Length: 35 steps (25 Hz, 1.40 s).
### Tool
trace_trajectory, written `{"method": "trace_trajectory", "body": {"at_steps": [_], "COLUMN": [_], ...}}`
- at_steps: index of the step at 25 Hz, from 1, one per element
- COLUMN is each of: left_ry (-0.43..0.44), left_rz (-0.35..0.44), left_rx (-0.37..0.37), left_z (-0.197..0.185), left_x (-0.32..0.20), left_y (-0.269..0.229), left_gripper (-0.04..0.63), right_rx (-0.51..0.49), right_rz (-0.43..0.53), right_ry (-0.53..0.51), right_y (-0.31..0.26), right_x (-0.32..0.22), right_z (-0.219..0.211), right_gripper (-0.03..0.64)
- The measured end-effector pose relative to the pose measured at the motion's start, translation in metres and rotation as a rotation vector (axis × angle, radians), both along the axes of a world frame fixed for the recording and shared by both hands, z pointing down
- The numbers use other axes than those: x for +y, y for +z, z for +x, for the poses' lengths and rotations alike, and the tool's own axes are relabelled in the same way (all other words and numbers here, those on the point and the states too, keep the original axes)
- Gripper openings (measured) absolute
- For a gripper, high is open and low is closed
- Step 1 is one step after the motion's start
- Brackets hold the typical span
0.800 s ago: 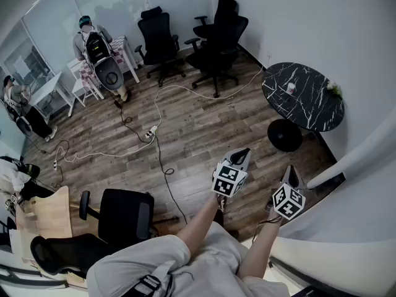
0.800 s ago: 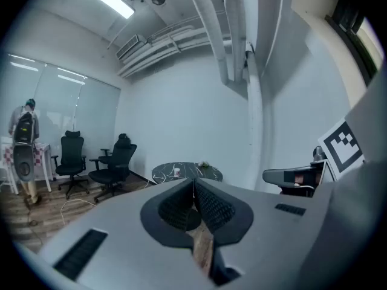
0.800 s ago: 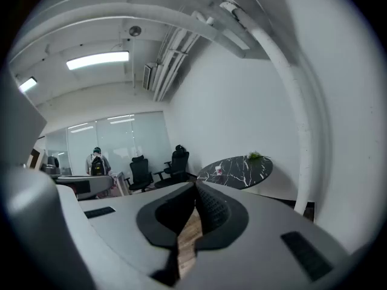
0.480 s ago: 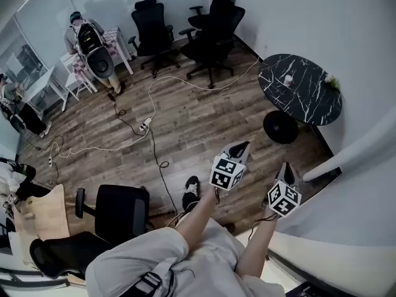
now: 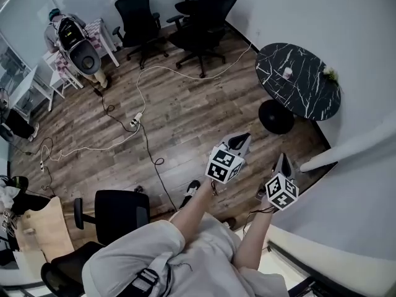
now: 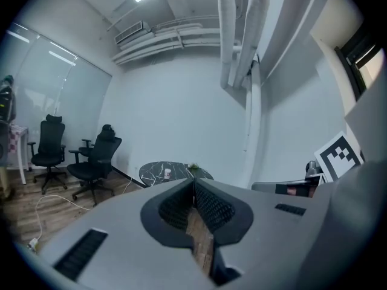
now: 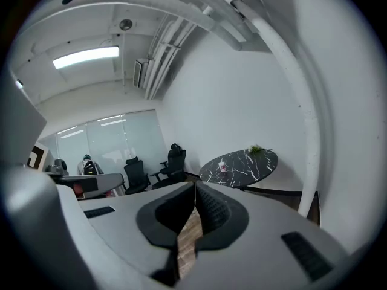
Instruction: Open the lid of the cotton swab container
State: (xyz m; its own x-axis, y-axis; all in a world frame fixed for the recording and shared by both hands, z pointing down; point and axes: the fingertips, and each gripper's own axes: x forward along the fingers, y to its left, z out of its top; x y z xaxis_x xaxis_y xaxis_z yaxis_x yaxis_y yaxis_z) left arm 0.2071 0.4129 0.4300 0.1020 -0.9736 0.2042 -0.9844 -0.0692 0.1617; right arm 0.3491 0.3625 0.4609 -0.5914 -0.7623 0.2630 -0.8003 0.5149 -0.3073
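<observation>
The small white and pink cotton swab container [image 5: 288, 72] stands on a round black marble table [image 5: 306, 98] at the far right of the room, some way ahead of both grippers. In the left gripper view the container [image 6: 167, 173] is tiny, and in the right gripper view the container [image 7: 221, 165] is just as small. My left gripper [image 5: 240, 142] and my right gripper [image 5: 283, 161] are held in the air over the wooden floor. Both are shut with nothing between the jaws. From its own camera the left gripper [image 6: 193, 183] points toward the table, and so does the right gripper [image 7: 195, 186].
A small plant [image 5: 332, 74] sits at the table's far edge. Black office chairs [image 5: 201, 11] stand by the back wall, and another chair [image 5: 120, 215] is near my left. A white cable [image 5: 142, 98] trails over the floor. A person with a backpack [image 5: 71, 39] stands far left. A white pipe [image 5: 352, 147] runs at the right.
The head view has moved forward and toward the round table, which now lies closer. Both grippers keep their places in front of me and stay shut.
</observation>
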Motion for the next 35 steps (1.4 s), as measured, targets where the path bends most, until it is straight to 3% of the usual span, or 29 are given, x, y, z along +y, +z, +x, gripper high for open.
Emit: {"method": "trace_trajectory", "body": {"at_steps": [7, 11, 16, 19, 25, 30, 35], "left_ry": [0.036, 0.107, 0.147, 0.123, 0.086, -0.009, -0.076], "left_rz": [-0.01, 0.006, 0.023, 0.036, 0.025, 0.027, 0.059], "left_rx": [0.076, 0.044, 0.065, 0.112, 0.128, 0.146, 0.115], "left_z": [-0.085, -0.131, -0.192, -0.215, -0.249, -0.291, -0.327], "left_x": [-0.013, -0.027, -0.022, -0.029, -0.04, -0.064, -0.109], "left_y": [0.021, 0.017, 0.011, 0.019, 0.032, 0.039, 0.031], "left_gripper": [0.023, 0.023, 0.023, 0.023, 0.023, 0.023, 0.023], "right_rx": [0.11, 0.087, 0.077, 0.129, 0.003, -0.024, -0.026], "right_rz": [0.013, 0.012, 0.037, 0.058, -0.008, -0.078, -0.061], "right_ry": [0.006, 0.024, 0.004, -0.01, 0.04, 0.022, 0.02], "right_y": [0.019, 0.019, 0.014, 0.016, 0.027, 0.055, 0.056], "right_x": [-0.012, -0.023, -0.006, -0.011, -0.03, -0.064, -0.125], "right_z": [-0.081, -0.13, -0.192, -0.205, -0.218, -0.239, -0.26], "right_gripper": [0.035, 0.035, 0.035, 0.035, 0.035, 0.035, 0.035]}}
